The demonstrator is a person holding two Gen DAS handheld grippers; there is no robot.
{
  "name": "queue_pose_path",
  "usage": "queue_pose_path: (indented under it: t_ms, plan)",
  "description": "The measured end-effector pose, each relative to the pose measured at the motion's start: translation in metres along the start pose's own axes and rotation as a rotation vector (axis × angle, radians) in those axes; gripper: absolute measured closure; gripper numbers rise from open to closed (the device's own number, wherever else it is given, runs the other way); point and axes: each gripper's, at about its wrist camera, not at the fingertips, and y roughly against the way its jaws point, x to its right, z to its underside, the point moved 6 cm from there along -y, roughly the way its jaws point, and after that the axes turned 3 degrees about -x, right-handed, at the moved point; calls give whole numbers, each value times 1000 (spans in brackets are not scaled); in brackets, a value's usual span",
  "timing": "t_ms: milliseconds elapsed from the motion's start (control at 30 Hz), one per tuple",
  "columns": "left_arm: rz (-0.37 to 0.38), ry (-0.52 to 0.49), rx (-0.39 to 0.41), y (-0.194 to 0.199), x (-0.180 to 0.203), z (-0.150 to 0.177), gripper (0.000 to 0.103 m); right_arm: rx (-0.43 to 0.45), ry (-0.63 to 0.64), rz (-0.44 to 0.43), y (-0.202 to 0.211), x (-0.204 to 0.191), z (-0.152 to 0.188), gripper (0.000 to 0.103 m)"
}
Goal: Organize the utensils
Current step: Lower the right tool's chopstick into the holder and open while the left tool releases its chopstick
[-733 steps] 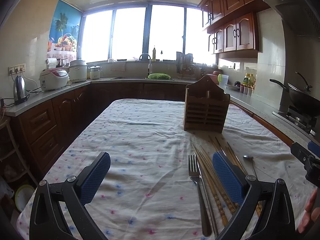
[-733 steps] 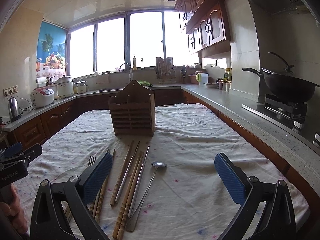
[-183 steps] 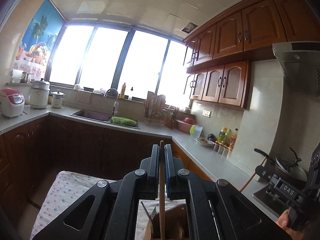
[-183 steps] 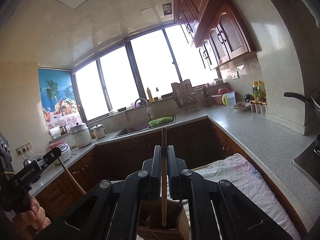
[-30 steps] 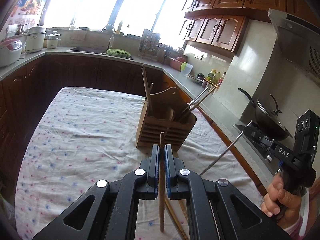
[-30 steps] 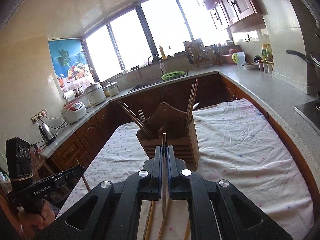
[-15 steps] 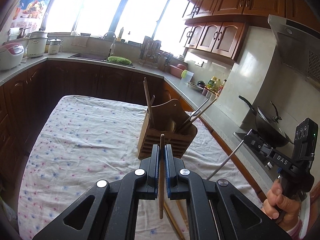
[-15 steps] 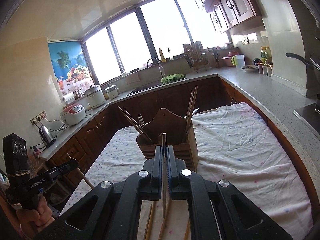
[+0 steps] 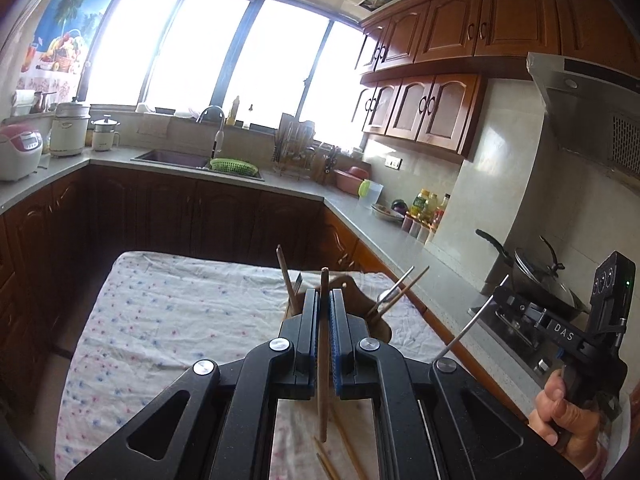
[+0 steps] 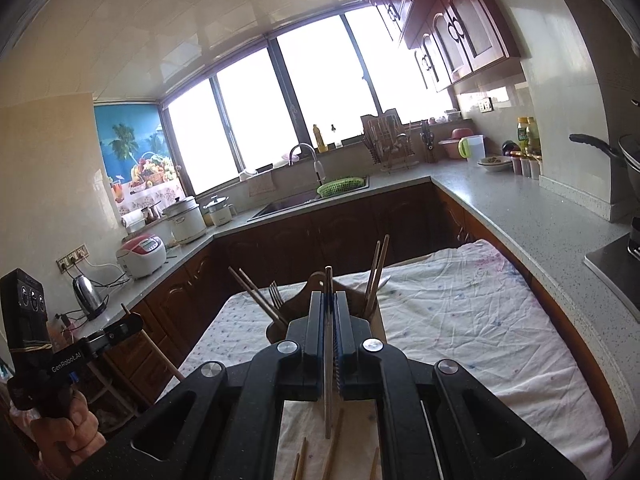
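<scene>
My left gripper point(image 9: 324, 298) is shut on a wooden chopstick point(image 9: 322, 396) held upright above the table. My right gripper point(image 10: 329, 300) is shut on a thin metal chopstick point(image 10: 328, 400), also upright. The wooden utensil holder point(image 10: 316, 284) stands just beyond both grippers, mostly hidden behind the fingers; it also shows in the left wrist view point(image 9: 376, 324). Chopsticks point(image 10: 378, 272) and a fork point(image 10: 275, 294) stick out of it. Loose chopsticks point(image 9: 344, 444) lie on the cloth below. The right gripper shows in the left wrist view point(image 9: 504, 300), and the left gripper in the right wrist view point(image 10: 132, 324).
The table has a white dotted cloth point(image 9: 160, 320). A grey counter point(image 10: 520, 208) runs round it, with a sink point(image 9: 172, 158), green basket point(image 10: 340, 186), rice cooker point(image 10: 142, 254), kettle point(image 10: 90, 296), and a wok point(image 9: 544, 280) on the stove at the right.
Both grippers have risen and tilted up with their chopsticks, moving closer over the holder, which now sits lower and is mostly hidden behind the fingers.
</scene>
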Motion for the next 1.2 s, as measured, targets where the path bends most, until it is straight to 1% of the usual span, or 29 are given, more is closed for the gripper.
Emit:
queue_pose_path:
  t_ms: [167,300,400,500,567,667,767,967,1133,1200]
  plan:
    - [-16,-41,72,-12,7,-27,100,71,2,17,-5,2,-32,99]
    - [-30,-50,116,-32,12,-45,100,112,-5,28,-18,5,-56,99]
    - [-40,-41,133,-54,12,-49,100,132,-4,40,-31,8,-67,99]
    - [-50,-28,134,-78,10,-48,100,139,-9,52,-46,12,-71,99]
    - [-62,-21,133,-94,8,-43,100,135,-9,64,-55,16,-69,99]
    - [-100,-11,125,-117,2,-28,100,128,-14,80,-67,22,-60,99]
    - [-104,7,123,-137,-2,-12,100,121,-24,87,-77,28,-46,99]
    - [-111,10,62,-167,-11,18,100,67,-58,103,-96,44,-18,99]
    - [-106,27,16,-185,-20,23,99,4,-68,104,-110,47,-4,99]
    - [-109,25,14,-183,-27,23,98,-22,-64,104,-115,47,1,99]
